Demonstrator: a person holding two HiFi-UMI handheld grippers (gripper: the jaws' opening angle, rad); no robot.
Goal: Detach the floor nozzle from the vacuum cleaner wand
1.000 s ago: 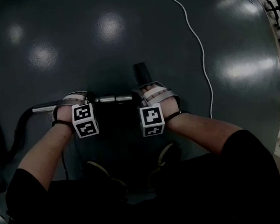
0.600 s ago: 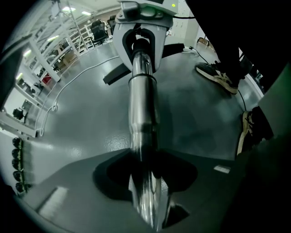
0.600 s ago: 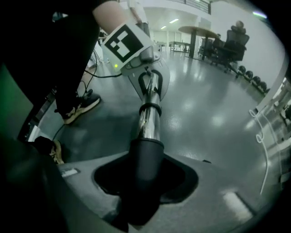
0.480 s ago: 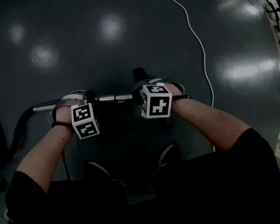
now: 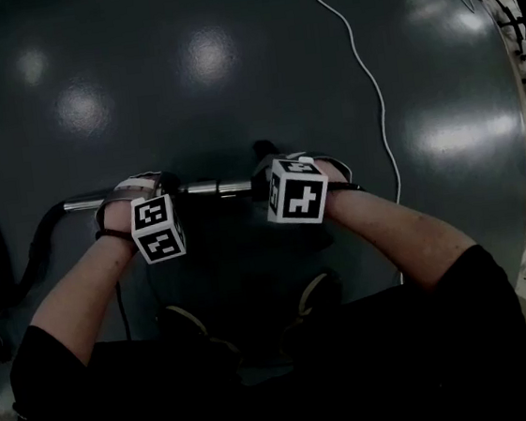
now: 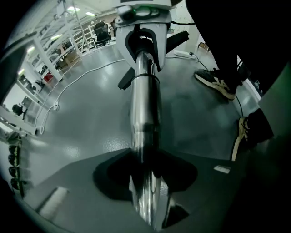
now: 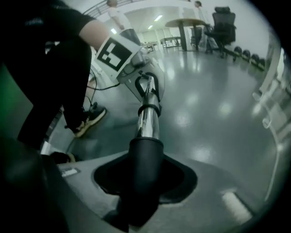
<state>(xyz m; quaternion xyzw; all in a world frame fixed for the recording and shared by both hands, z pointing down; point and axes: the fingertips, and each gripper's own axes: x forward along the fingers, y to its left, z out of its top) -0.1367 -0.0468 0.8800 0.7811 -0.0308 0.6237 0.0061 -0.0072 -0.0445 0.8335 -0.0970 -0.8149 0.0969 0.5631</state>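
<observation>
Left gripper (image 6: 146,191) clenched on chrome wand (image 6: 144,104), held level over floor (image 5: 229,77). Right gripper (image 7: 140,191) jaws have just been closing; they grasp black nozzle neck (image 7: 145,157) at wand's end

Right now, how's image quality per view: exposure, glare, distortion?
Head view: underexposed, dark at the corners, ceiling-light reflections on the glossy floor. Left gripper view: strong fisheye bend, bright streaks on the metal wand. Right gripper view: same fisheye, black sleeve close up is soft, background washed out.
</observation>
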